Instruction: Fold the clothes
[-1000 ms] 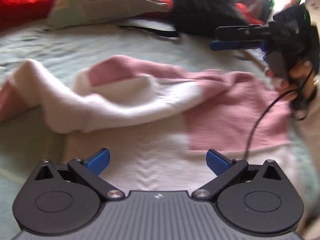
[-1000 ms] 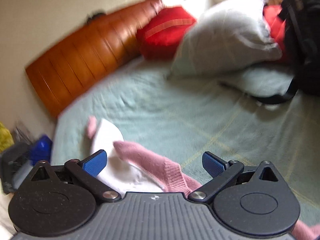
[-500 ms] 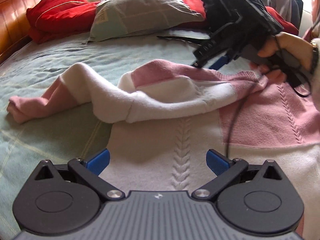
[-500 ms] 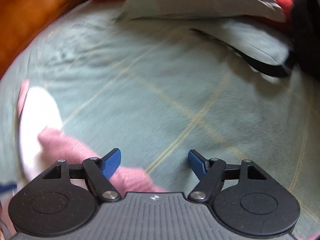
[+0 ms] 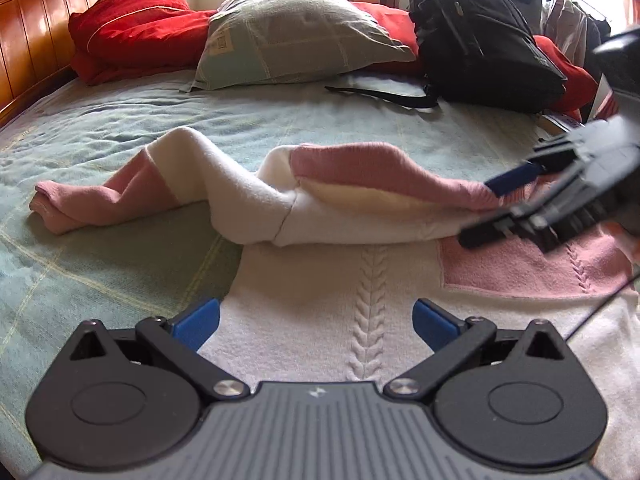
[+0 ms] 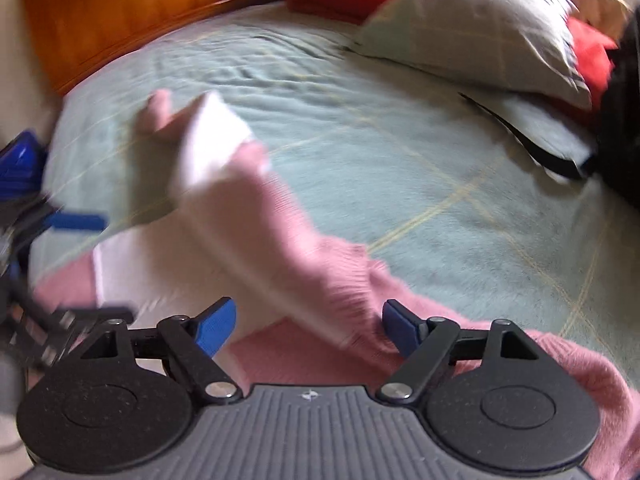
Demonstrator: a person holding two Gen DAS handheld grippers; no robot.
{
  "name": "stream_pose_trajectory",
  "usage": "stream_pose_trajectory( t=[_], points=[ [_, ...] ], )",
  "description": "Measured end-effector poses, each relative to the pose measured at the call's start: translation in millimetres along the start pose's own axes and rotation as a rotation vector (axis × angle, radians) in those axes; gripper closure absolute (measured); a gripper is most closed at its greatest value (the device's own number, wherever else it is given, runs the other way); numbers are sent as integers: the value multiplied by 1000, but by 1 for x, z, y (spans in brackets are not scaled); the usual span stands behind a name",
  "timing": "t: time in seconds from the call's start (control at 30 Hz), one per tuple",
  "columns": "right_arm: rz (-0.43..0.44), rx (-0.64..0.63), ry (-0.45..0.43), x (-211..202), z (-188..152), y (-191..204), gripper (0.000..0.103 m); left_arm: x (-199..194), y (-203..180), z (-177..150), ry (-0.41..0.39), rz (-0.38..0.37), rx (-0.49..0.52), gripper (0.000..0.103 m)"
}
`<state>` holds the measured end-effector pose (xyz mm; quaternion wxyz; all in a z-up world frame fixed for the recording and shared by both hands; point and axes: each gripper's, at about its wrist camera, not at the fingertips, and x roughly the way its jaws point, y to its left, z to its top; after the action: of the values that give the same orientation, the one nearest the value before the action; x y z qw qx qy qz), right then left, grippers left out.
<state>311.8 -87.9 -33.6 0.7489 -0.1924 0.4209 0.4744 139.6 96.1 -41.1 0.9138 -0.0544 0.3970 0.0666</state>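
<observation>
A pink and white knit sweater [image 5: 360,280] lies on the green bedspread [image 5: 120,248], its shoulder folded over the body and one sleeve [image 5: 132,184] trailing left. My left gripper [image 5: 316,320] is open and empty, low over the white hem. My right gripper [image 6: 308,320] is open, its fingers either side of the folded pink neckline edge [image 6: 340,292]. In the left wrist view the right gripper [image 5: 496,208] lies at the right, at the fold's pink tip. The right wrist view is blurred.
A grey-green pillow [image 5: 296,36], red cushions [image 5: 136,28] and a black backpack [image 5: 480,36] with a loose strap [image 5: 380,94] line the bed's far side. A wooden headboard [image 5: 28,36] stands at the left. Clothes hang at the far right [image 5: 568,12].
My right gripper has come down from above the sweater to the folded pink edge, and its view has swung back over the garment. My left gripper has held nearly still.
</observation>
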Motion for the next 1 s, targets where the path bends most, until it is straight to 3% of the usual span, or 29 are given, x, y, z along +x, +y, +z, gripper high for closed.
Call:
stream_pose_trajectory(
  t=[0.17,0.23,0.37,0.5,0.67,0.83,0.93,1.0],
  points=[
    [90,-27,47,-3,-10,11,18,-2,1,-3,4,-10,-10,1],
    [63,-59,11,-10,-6,13,18,-2,0,-4,4,-17,-8,1],
    [62,22,-76,-24,16,-12,18,-4,0,3,-9,-62,6,1],
    [-37,104,-106,-35,18,-37,16,-7,2,33,-45,-157,51,1],
    [-122,206,-96,-49,-22,-67,15,15,-16,90,-89,-302,164,1],
    [-247,254,-144,-74,-43,-98,15,67,-49,123,-21,-372,238,1],
    [-331,293,-185,-84,-37,-133,7,94,-51,125,84,-423,180,1],
    [-274,399,-146,-71,-35,-172,7,99,-49,119,134,-460,154,1]
  ],
)
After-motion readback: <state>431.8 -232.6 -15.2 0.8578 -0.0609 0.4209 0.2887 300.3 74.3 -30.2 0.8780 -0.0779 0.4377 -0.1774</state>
